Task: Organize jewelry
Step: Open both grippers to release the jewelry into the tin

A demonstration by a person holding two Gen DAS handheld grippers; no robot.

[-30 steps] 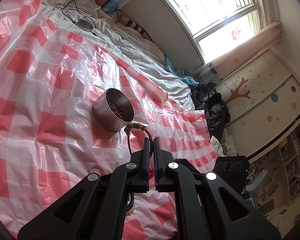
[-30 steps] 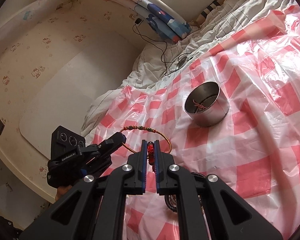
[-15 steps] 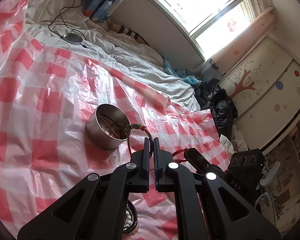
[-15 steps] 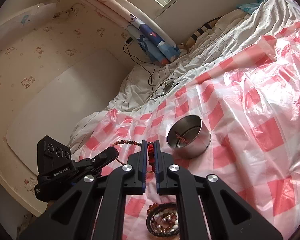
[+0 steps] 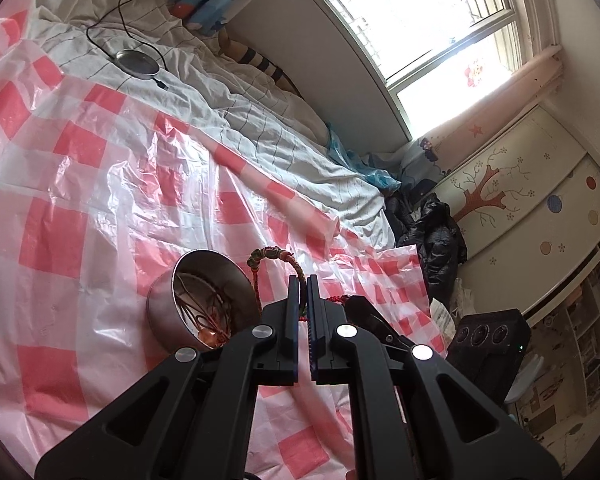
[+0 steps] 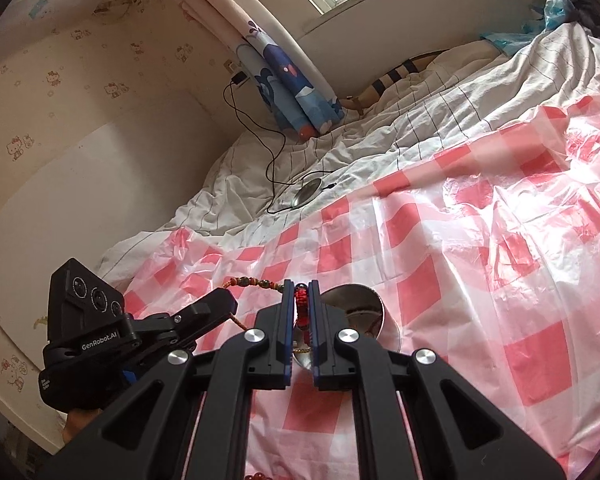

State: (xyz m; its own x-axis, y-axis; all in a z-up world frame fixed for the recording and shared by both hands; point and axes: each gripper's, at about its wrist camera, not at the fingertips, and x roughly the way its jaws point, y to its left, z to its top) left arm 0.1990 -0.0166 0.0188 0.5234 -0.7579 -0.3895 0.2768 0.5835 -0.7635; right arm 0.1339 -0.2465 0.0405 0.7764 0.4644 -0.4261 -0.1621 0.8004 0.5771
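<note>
While a beaded bracelet [image 5: 274, 258] is stretched between them above the checked plastic sheet [image 5: 80, 200], left gripper [image 5: 303, 292] clamped on its cord, right gripper [image 6: 301, 294] clamped on its red beads, steel bowl [image 5: 188, 300] of jewelry just beside.

I see a glossy plastic sheet [image 5: 100, 184] checked in coral-red and white squares, spread over a white quilt [image 6: 440, 120] ruled with thin dark grid lines. My two grippers are matte black, with blue edges along the finger pads [image 6: 287, 320]. The bracelet [image 5: 274, 258] I see is braided cord in red, green and tan, with bright red beads. The bowl [image 5: 188, 300] is plain silvery steel. The wallpaper [image 6: 60, 76] is cream, dotted with small cartoon cats. The wardrobe door [image 5: 500, 200] is cream with a brown tree and coloured dots.
</note>
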